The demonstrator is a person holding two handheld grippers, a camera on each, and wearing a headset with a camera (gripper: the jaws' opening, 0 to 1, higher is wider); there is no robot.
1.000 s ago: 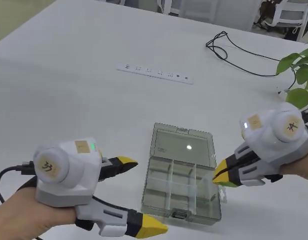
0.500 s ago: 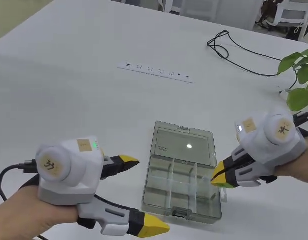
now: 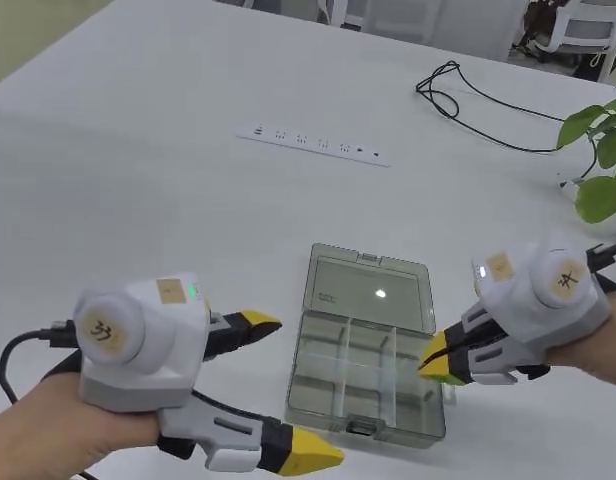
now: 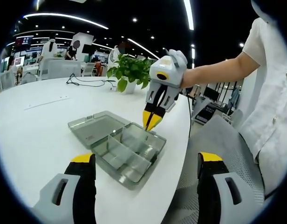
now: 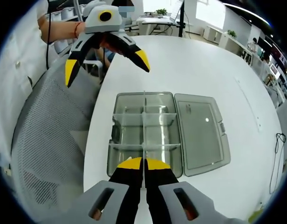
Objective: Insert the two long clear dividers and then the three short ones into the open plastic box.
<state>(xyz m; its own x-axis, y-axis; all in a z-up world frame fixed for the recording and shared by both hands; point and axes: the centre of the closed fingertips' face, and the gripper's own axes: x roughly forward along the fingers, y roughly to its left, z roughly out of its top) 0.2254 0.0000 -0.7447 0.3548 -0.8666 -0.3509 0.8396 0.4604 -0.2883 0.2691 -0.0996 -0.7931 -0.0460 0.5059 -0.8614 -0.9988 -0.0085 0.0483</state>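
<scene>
The open clear plastic box [image 3: 318, 410] lies on the white table, its lid [image 3: 373, 285] folded flat behind it. Clear dividers stand in its base [image 5: 111, 135] and split it into compartments. My right gripper [image 3: 433, 362] hovers over the box's right side, shut on a thin clear divider [image 5: 144, 130] that I see edge-on, running over the middle of the base. My left gripper [image 3: 288, 390] stands open just left of the box with nothing between its jaws. In the left gripper view the right gripper [image 4: 152, 120] points down at the box [image 4: 134, 179].
A white power strip [image 3: 313, 145] lies farther back on the table. A black cable [image 3: 468, 100] loops at the back right beside a green plant [image 3: 598, 150]. A grey mesh chair [image 5: 45, 154] stands at the table's near edge.
My right gripper has come down and a little left, closer to the box, still holding the divider. The left gripper has barely moved.
</scene>
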